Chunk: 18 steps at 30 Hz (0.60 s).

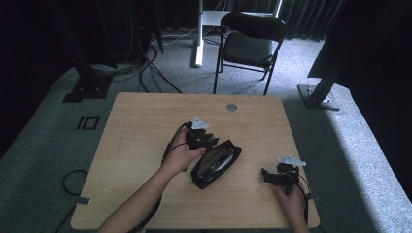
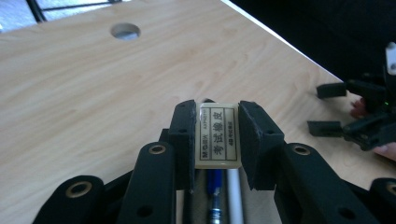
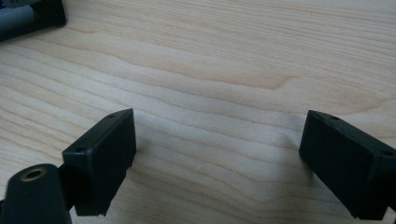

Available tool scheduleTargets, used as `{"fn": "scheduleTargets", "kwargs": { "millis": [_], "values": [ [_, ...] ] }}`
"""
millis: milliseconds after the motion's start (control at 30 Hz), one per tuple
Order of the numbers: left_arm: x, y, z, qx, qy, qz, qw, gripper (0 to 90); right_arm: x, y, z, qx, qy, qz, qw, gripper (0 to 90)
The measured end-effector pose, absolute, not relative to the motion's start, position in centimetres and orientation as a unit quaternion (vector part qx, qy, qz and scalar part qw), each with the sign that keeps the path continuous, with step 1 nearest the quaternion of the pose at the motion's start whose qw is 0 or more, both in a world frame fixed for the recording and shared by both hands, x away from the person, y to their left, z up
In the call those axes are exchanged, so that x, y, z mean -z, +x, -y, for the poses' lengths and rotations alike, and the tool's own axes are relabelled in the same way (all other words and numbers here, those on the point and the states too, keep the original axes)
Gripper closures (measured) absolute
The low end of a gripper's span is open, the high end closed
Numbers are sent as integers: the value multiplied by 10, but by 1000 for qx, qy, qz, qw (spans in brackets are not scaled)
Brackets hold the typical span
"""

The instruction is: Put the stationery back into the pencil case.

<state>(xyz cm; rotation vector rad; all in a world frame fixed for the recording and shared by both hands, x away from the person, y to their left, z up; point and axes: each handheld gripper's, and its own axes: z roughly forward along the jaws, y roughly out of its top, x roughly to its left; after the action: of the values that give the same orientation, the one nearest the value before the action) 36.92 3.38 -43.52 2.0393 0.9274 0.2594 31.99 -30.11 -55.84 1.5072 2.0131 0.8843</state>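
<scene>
My left gripper (image 1: 206,141) is shut on a cream eraser (image 2: 217,135) with a printed label, its pads pressing both sides. It hangs just over the upper end of an open black pencil case (image 1: 216,164) in the middle of the wooden table (image 1: 145,121). A blue pen (image 2: 214,193) and a white pen (image 2: 234,196) lie in the case under the jaws. My right gripper (image 1: 268,175) rests near the table's front right, jaws wide apart, nothing between them but bare wood (image 3: 217,154). The left gripper view shows it at the right (image 2: 336,109).
A round cable hole (image 1: 231,107) sits near the table's far edge. A black folding chair (image 1: 250,41) stands beyond the table, with stand bases and cables on the carpet. A corner of the pencil case (image 3: 28,16) shows at the right gripper view's top left.
</scene>
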Motion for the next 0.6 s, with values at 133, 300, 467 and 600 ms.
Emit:
{"fn": "scheduleTargets", "kwargs": {
  "millis": [133, 300, 467, 600],
  "values": [
    [442, 367, -24, -92, 823, -366, 424, 688, 558, 320, 301, -322, 550, -734, 236, 106],
    [453, 366, -14, -75, 835, -364, 405, 689, 558, 320, 301, -322, 549, -734, 236, 106],
    [463, 367, -2, -61, 854, -354, 375, 688, 558, 320, 301, -322, 550, -734, 235, 106],
    [471, 370, 3, -55, 866, -352, 351, 688, 558, 320, 301, -322, 549, -735, 235, 106]
  ]
}}
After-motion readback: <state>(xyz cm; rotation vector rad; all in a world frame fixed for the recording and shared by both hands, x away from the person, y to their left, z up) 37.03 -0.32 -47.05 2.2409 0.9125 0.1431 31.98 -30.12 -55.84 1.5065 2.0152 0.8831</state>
